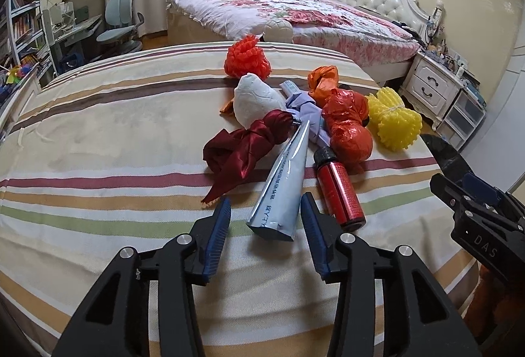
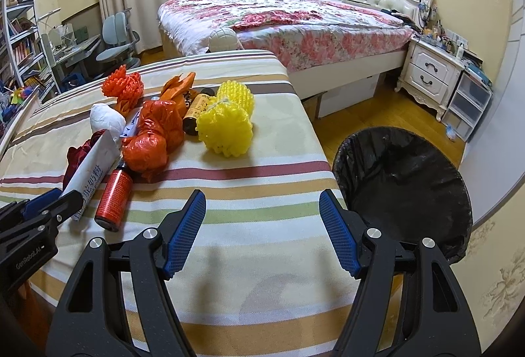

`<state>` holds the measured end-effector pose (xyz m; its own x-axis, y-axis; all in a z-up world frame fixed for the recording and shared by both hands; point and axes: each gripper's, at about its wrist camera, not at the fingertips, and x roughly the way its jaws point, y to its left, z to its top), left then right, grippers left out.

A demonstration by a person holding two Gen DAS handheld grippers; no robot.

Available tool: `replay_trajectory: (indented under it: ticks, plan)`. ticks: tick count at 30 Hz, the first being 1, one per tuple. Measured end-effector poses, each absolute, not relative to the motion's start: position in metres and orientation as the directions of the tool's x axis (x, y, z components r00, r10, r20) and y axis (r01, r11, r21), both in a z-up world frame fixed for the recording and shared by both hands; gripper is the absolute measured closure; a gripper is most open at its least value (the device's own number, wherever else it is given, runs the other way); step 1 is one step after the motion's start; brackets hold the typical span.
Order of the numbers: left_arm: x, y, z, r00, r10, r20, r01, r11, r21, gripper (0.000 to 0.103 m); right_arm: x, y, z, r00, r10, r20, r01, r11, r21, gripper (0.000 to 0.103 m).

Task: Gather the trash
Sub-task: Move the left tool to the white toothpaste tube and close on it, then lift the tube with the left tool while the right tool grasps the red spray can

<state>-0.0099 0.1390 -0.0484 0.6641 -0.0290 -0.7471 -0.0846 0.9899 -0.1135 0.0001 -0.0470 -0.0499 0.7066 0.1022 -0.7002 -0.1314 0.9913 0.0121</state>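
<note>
A pile of trash lies on the striped tablecloth [image 1: 98,133]. My left gripper [image 1: 265,209] is open, its jaws on either side of the flat end of a pale blue tube [image 1: 282,189], not closed on it. Beside the tube lies a red bottle [image 1: 341,192]. Further back are dark red satin cloth [image 1: 246,146], a white wad [image 1: 256,100], orange plastic bags [image 1: 347,123], yellow foam netting [image 1: 393,117] and orange foam netting [image 1: 247,56]. My right gripper [image 2: 262,206] is open and empty over the table's near right part, left of the black-lined bin [image 2: 403,189].
The bin stands on the wooden floor just off the table's right edge. Behind the table is a bed [image 2: 295,18] with a floral cover, a white nightstand [image 2: 433,74] and plastic drawers [image 2: 469,107]. A desk, chair [image 1: 119,22] and bookshelf are at far left.
</note>
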Motion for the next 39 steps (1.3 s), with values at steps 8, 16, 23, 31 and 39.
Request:
replay_trajectory:
  ticks: [8,16,23,31,39]
  plan:
    - [-0.004,0.126,-0.049,0.671,-0.010,-0.742,-0.060,0.996,-0.067,0.052,0.002,-0.048,-0.055,0.699,0.106,-0.707,-0.130,0.991,0.019,0.033]
    - [0.003,0.116,-0.057,0.657,-0.001,-0.754,-0.028,0.999,-0.025,0.071,0.001,-0.053,-0.058,0.695,0.112,-0.710,-0.124,0.992,0.035,0.033]
    - [-0.003,0.115,-0.053,0.676,-0.018,-0.737,-0.010,0.999,-0.034,0.082,0.000,-0.052,-0.058,0.692,0.117,-0.712,-0.130,0.991,0.037,0.033]
    - [-0.025,0.127,-0.036,0.711,-0.048,-0.701,-0.018,0.996,-0.087,0.084,-0.007,-0.035,-0.051,0.698,0.131,-0.704,-0.163,0.986,0.022,0.033]
    - [-0.050,0.163,-0.023,0.743,0.004,-0.670,-0.095,0.990,-0.100,0.085,-0.016,-0.004,-0.044,0.694,0.163,-0.702,-0.232,0.973,-0.003,0.033]
